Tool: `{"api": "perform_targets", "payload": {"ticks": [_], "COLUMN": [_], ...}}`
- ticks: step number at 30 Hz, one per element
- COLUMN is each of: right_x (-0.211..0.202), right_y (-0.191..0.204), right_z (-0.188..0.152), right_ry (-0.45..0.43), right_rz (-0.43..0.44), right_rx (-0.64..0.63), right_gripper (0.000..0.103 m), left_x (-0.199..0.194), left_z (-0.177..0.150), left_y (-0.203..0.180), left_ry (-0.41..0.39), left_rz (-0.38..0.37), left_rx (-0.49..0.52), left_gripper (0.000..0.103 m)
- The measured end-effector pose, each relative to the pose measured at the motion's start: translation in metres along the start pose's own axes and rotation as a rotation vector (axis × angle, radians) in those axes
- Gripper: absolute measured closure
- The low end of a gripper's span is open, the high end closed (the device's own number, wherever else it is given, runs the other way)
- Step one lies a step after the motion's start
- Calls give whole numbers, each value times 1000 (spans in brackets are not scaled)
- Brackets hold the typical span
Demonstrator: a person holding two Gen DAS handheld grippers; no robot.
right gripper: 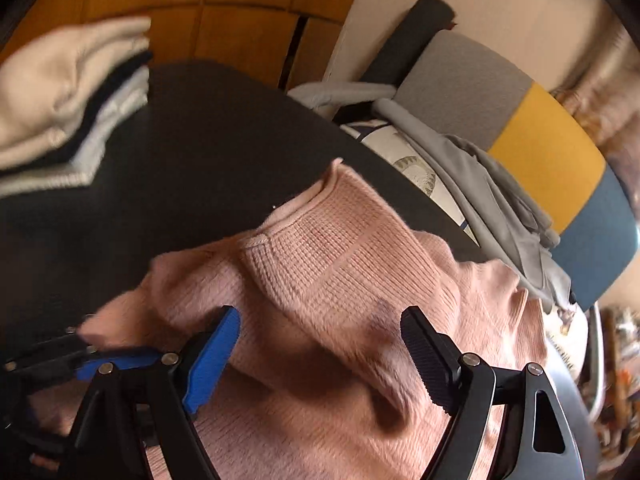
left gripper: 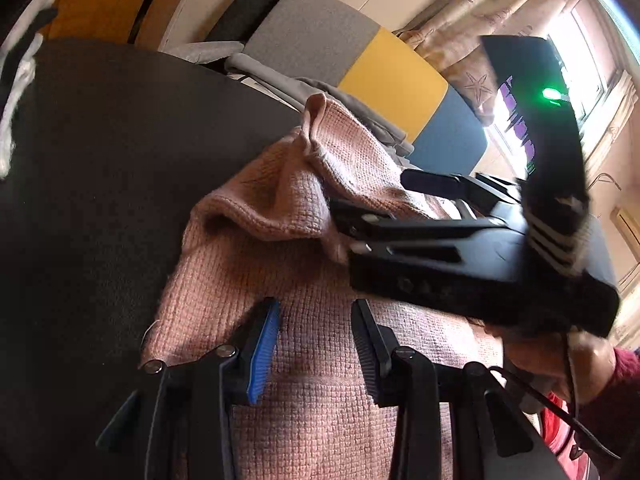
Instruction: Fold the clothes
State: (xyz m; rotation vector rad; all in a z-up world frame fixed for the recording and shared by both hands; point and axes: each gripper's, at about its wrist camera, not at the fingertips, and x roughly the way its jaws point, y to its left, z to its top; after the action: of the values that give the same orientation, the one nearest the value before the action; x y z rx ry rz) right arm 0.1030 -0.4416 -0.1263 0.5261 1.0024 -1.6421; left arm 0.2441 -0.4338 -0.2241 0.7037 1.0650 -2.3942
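**Pink sweater bunched on the dark table, both tongs over it**

Your pink knit sweater (right gripper: pixel 360 280) lies rumpled on the dark table (right gripper: pixel 200 152), its ribbed collar pushed up into a ridge that points at the table's far edge. Its near side runs out of both pictures, so you can't see where the hem or sleeves end.

Your left gripper (left gripper: pixel 316 344) hangs just over the sweater with its jaws partly apart, a blue pad on one finger and a black ribbed pad on the other. Knit shows between them, but the pads don't press on it, as far as the left wrist view lets you judge.

Your right gripper (right gripper: pixel 320 344) stands spread wide above the sweater, just this side of the collar. In the left wrist view the same tool (left gripper: pixel 460 256) crosses in from the right, its tips at a raised fold of the sweater; whether they touch the wool is hard to call, since the tool's own body hides the contact. A green light glows on its upright part, and your hand under it is mostly cut off.

Beyond the sweater, at the table's far left corner, sits a stack of folded clothes (right gripper: pixel 68 96), blurred. Past the sweater's collar, off the table's edge, a grey garment (right gripper: pixel 480 184) drapes over a chair (right gripper: pixel 548 152) in grey, yellow and blue panels.
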Motion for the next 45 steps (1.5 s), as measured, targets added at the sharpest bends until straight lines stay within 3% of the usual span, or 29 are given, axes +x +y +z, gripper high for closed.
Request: {"api": "perform_targets", "payload": {"ticks": [3,4,5,6,8,9,13,17,23,27,32,38,40,41,43,45], "right_x": [10,12,14,17,17,15,-2,-24,-50,-59,-61,-52,-50,-49,-48,-44], "right_y": [-2,-5,-8,-11,-20,-26,-54,-100,-176,-211,-219,-216,-215,-216,-221,-227], "right_z": [4,5,6,6,6,6,6,-7,-62,-112,-176,-233,-243,-247,-257,-263], "right_ry": [16,22,32,46,57,51,7,-51,-122,-155,-142,-199,-226,-243,-282,-315], "right_rz": [-32,-40,-43,-40,-20,2,57,118,169,186,206,345,393,407,415,429], "right_rx": [2,7,13,25,75,114,272,491,824,1003,1147,1320,1371,1404,1478,1539], "right_gripper": [21,31,49,58,93,97,97,97,97,97,97,92,83,65,39,36], "left_x": [-2,-3,-3,-4,-5,-5,-9,-11,-8,9,16,21,25,28,32,33], "left_z": [-1,-2,-2,-3,-4,-4,-3,6,23,41,38,46,48,49,52,55], "left_y": [4,4,5,6,6,6,12,28,47,50,36,30,31,31,31,27], "left_ry": [-1,-1,-2,-2,-2,-1,10,11,-37,-42,-26,-23,-15,-11,-11,-14], "left_rz": [-8,-10,-11,-12,-14,-14,-35,-143,-215,-207,-189,-157,-153,-151,-135,-102], "left_rx": [-6,-6,-7,-7,-8,-8,-29,-166,-350,-457,-423,-422,-440,-449,-461,-440], "left_gripper": [66,66,66,66,66,66,66,64,52,50,49,47,47,47,47,49]}}
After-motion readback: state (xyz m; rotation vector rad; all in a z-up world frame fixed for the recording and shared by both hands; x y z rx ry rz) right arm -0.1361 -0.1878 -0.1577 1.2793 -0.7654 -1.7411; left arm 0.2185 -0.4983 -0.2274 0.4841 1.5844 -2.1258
